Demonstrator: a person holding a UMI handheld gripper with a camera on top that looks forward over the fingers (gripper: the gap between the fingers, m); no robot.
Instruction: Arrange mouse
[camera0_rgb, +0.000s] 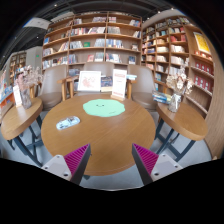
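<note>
The gripper (109, 160) hovers above a round wooden table (100, 135), its pink-padded fingers (76, 158) apart with nothing between them; the mouse (68, 123) lies on the table at about ten o'clock from the fingers; a green mat (104, 107) sits at twelve o'clock; bookshelves (95, 40) stand beyond.

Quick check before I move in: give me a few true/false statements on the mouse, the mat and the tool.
1. The mouse lies on the round table. True.
2. The mouse sits on the green mat. False: it lies apart from the mat, on bare wood.
3. The tool is open and holds nothing. True.
4. The mouse is between the fingers. False: it lies beyond the left finger.
5. Bookshelves stand behind the table. True.
</note>
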